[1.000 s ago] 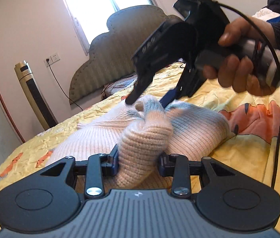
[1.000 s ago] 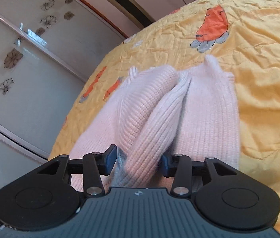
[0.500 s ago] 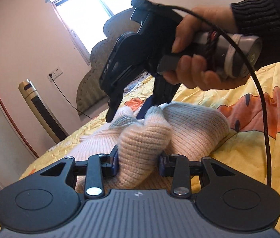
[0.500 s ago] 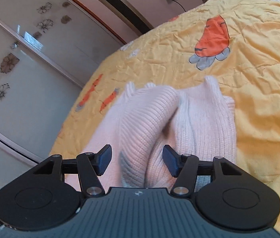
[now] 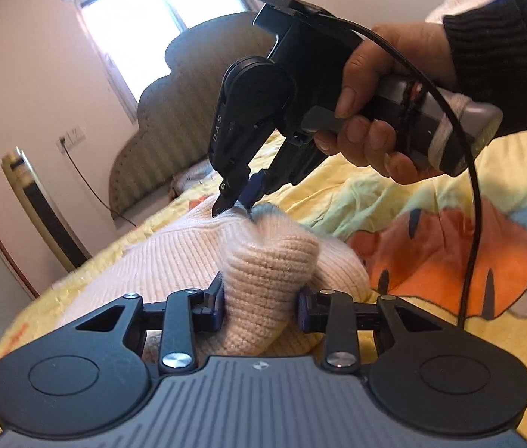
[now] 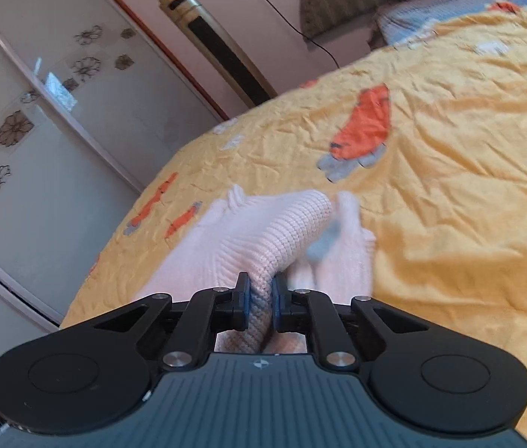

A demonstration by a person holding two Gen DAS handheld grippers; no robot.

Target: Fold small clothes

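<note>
1. Closing on the fabric was the change that mattered: half a second before, the right gripper (image 6: 260, 300) had stood with its jaws spread either side of a raised ridge of the pale pink ribbed knit garment (image 6: 263, 239), and now its blue-padded fingers (image 6: 245, 298) were pinched tight on that ridge.
2. The left gripper (image 5: 259, 304) kept its hold through the same interval, jaws partly closed around a thick bunched wad of the same knit.
3. The garment lay on the yellow bedspread printed with orange carrots (image 6: 450, 194), near its edge; most of the cloth rested flat, with only the two pinched folds lifted.
4. In the left wrist view the right gripper (image 5: 239, 199) pointed down into the far side of the knit, held by the person's right hand (image 5: 379, 112) with a black cable (image 5: 476, 194) trailing from it.
5. With both tongs gripping, the garment seemed ready to be lifted or drawn over into a fold, though motion blur in the right view left it unclear which edge or sleeve had been caught.
</note>
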